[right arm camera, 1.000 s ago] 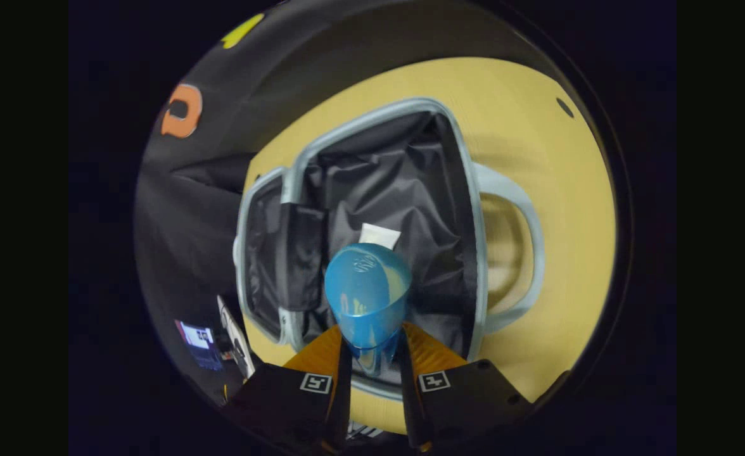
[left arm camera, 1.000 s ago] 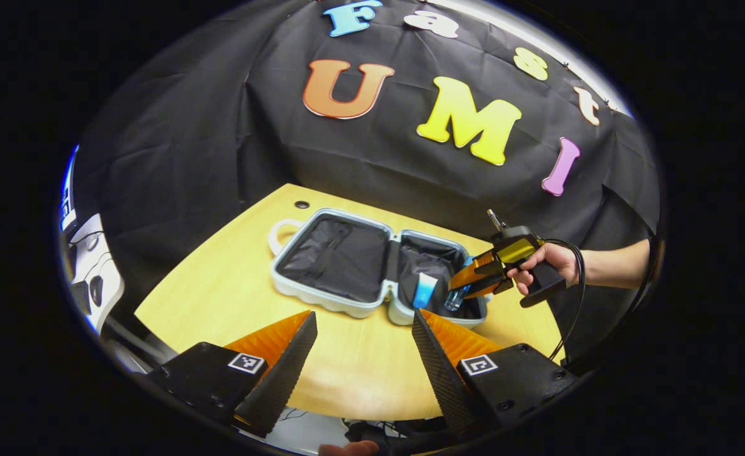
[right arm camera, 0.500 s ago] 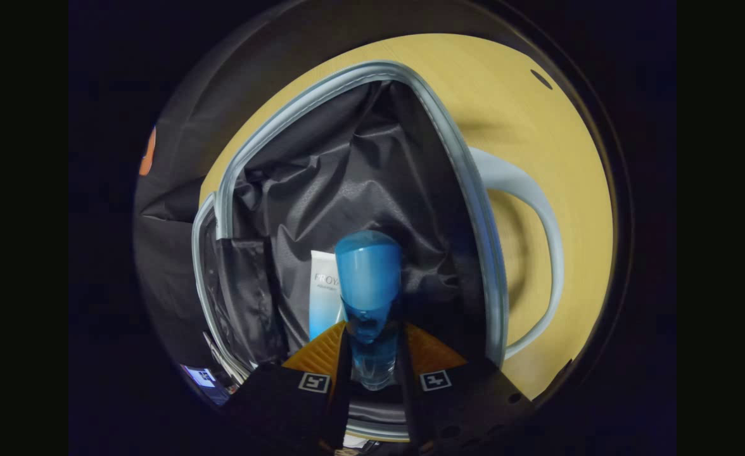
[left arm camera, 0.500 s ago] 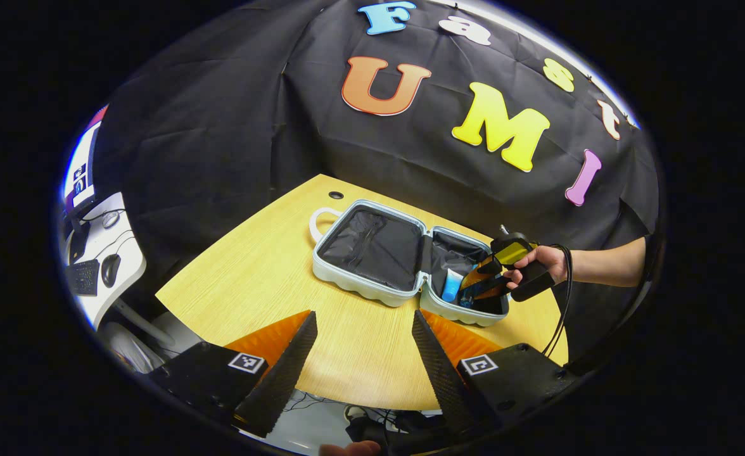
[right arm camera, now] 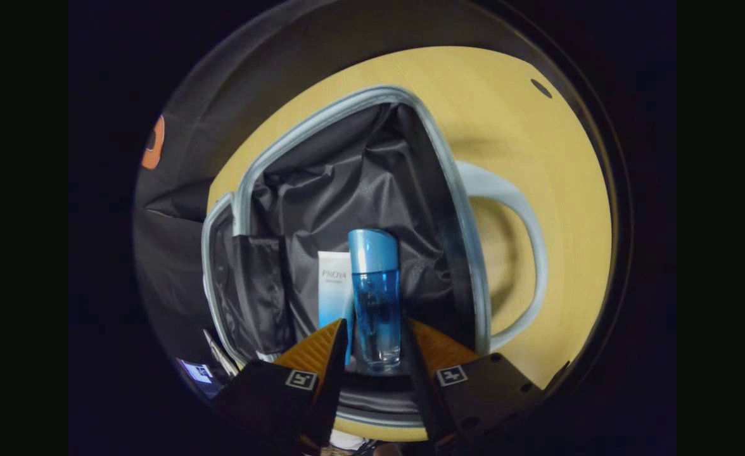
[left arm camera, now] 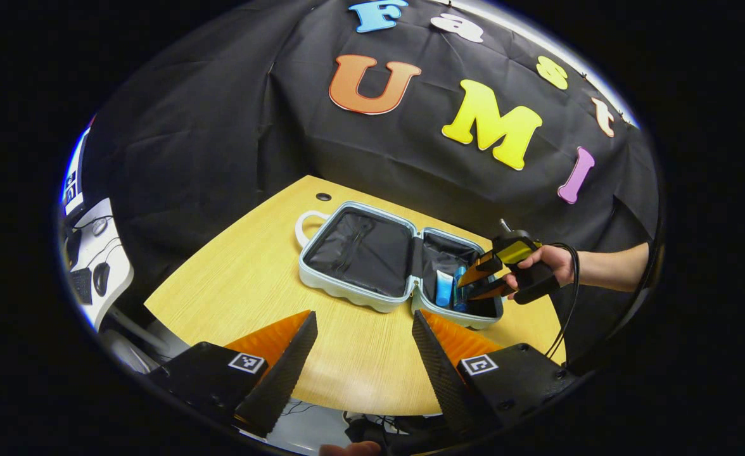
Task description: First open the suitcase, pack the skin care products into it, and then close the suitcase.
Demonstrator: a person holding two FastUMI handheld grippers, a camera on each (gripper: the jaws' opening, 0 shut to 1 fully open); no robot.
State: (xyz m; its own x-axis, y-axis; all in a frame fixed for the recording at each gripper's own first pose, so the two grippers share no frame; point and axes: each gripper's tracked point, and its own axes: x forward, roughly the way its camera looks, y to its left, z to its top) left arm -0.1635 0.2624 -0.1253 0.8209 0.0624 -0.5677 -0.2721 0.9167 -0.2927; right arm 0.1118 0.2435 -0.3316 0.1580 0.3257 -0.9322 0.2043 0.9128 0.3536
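Right tool (right arm camera: 372,345) — fingers spread around the blue bottle (right arm camera: 375,297) in the suitcase (right arm camera: 347,120) — left tool (left arm camera: 363,354) hovers spread.

A pale blue hard-shell suitcase (left arm camera: 379,269) lies open on the light wooden table (left arm camera: 246,291). A white-and-blue tube (left arm camera: 443,288) and a clear blue bottle (left arm camera: 459,290) lie side by side in its right half, the right claw (left arm camera: 479,279) spread just above them.

A staged recording booth inside an office or lab, not a home; black cloth (left arm camera: 220,126) hangs as a backdrop behind a bare wooden table (left arm camera: 252,285) with a cable hole (left arm camera: 324,197); off to one side stands a white desk (left arm camera: 103,253) with a keyboard (left arm camera: 83,285), mouse (left arm camera: 100,275) and lit screen (left arm camera: 70,183)
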